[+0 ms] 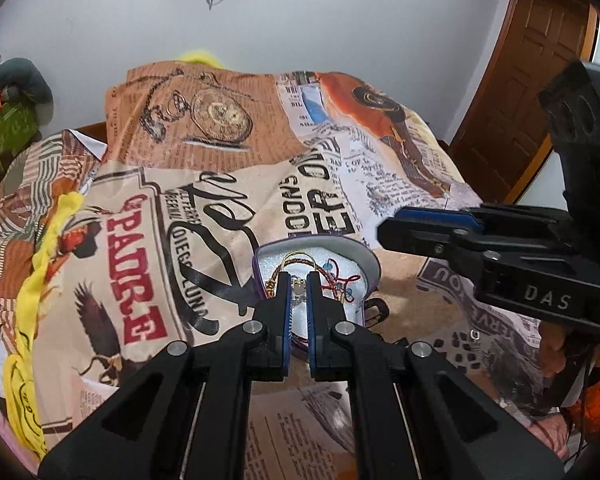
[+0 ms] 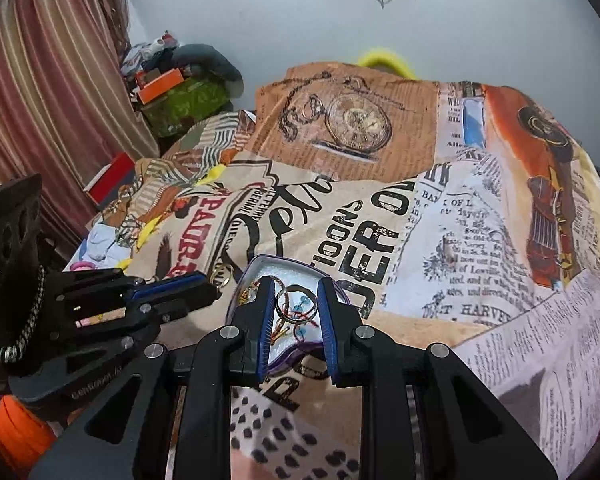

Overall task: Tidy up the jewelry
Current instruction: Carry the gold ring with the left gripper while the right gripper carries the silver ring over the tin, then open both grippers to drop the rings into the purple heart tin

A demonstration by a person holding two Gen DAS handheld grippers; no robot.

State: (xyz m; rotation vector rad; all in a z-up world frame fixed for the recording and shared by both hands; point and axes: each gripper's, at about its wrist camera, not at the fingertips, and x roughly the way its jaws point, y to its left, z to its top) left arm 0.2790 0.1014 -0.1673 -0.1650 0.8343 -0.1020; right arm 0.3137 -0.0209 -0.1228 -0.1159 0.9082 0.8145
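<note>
Jewelry box [image 1: 356,254], purple-edged and lined with white foam, lying open on a printed cloth [image 1: 220,168] in the near middle of both views. Inside it, braided red and brown cord bracelets [image 1: 334,276] with blue beads, tangled with a thin gold hoop [image 1: 298,258].

Left gripper [image 1: 298,286] low over the box, tips reaching down among the cords. Jaws narrow, only a slim gap between the blue pads [image 1: 287,308]. A small gold piece [image 1: 299,282] in that gap; held or only lying behind, impossible to tell. Seen from the right wrist, gold rings [image 2: 222,274] right at the left gripper's tip.

Right gripper [image 2: 296,284] just above the near side of the box, jaws moderately wide, holding nothing, the hoop framed between them. From the left wrist camera, off to the right of the box and above it.

Readable on the right gripper's body: "DAS" [image 1: 548,302], raised letters. On the cloth: "PADRE" [image 1: 136,270] in red block capitals, "HARVE" [image 2: 484,312] in newsprint type, and a pocket watch drawing [image 1: 220,114]. Embossed wording on the left gripper's body too blurred to read.
</note>
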